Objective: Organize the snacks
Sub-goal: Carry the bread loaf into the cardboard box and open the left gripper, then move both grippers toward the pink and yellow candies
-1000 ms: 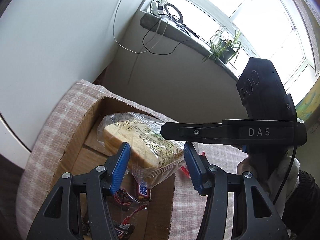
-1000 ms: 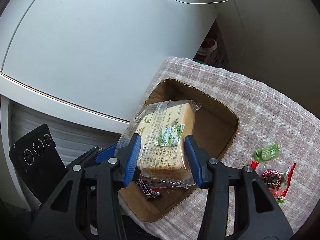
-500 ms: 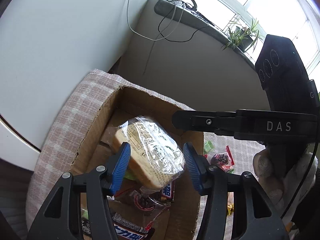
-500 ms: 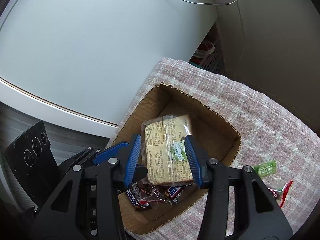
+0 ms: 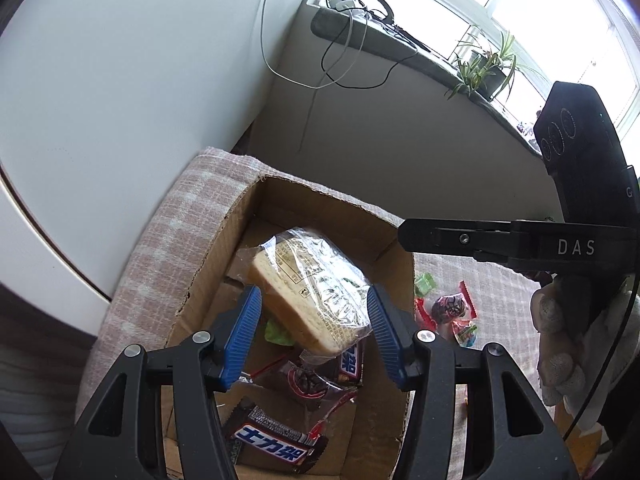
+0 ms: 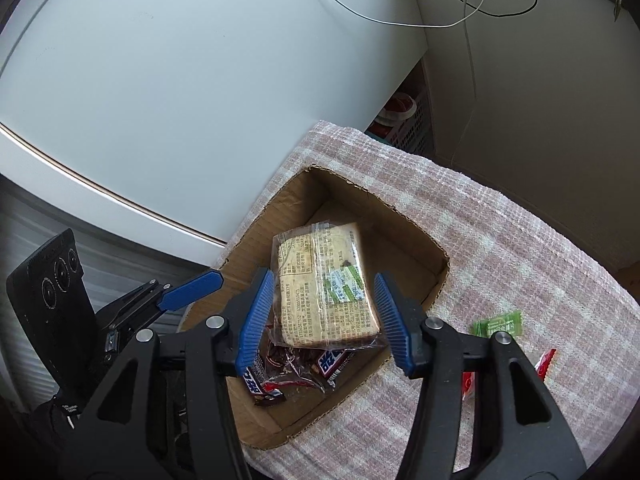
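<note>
Now the right tool (image 6: 326, 316) is opening its jaws around the wrapped bread (image 6: 326, 284), which lies on candy bars (image 6: 296, 368) inside the cardboard box (image 6: 400, 216). Best to lift straight up, clear of the film. The left tool (image 5: 314, 336) hovers half wide and empty over the box; beyond the box's right wall, loose candies (image 5: 452, 308) wait on the tabletop (image 6: 520, 248).
</note>
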Motion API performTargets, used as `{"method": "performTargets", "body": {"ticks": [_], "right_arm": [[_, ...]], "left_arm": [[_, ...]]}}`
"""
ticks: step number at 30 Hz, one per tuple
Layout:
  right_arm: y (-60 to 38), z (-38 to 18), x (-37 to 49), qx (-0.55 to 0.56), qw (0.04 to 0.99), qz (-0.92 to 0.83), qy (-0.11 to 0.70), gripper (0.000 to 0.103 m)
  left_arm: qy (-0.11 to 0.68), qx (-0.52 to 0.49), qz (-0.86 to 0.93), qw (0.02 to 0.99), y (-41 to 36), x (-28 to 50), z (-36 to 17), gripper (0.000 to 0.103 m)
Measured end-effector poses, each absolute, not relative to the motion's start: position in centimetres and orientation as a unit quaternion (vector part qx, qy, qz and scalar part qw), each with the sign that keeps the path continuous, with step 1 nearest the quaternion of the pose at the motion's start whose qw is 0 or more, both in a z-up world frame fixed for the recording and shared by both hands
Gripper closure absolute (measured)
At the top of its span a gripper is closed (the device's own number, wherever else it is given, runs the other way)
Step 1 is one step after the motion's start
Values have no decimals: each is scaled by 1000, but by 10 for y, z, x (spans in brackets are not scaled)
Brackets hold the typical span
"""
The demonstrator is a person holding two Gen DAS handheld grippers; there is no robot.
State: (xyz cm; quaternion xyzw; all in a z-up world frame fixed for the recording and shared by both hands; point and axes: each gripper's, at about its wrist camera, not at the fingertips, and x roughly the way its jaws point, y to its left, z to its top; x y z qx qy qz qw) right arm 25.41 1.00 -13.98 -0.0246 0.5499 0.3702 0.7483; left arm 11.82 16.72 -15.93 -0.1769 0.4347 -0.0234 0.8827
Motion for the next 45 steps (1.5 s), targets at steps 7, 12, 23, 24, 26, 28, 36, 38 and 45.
{"method": "performTargets", "body": {"ticks": [7,12,23,24,26,28,36,38,45], "right_arm": [[-32,-126,233,-46,782,335,523,40],[-64,-120,212,-71,807,301,503,39],[-136,-110,168,-67,857,229,456,28],[-145,-113,164,-65,859,220,457,28],[-159,-120,155,-72,860,203,463,28],[-170,-129,145,-87,857,191,470,28],[-205,-177,131,-69,821,189,534,28],[-207,-183,132,-60,818,189,540,31],[-199,-188,145,-43,816,212,537,41]], "left_arm": [[436,-142,-19,889,148,107,-144,50],[434,-104,-29,894,125,97,-135,50],[430,-92,-60,896,90,85,-126,47],[433,-95,-62,894,88,85,-127,47],[436,-98,-65,892,83,83,-130,47],[438,-101,-75,890,77,80,-133,47],[467,-77,-158,867,22,64,-162,48],[480,-77,-177,856,8,62,-172,49],[495,-82,-190,844,-19,70,-193,55]]}}
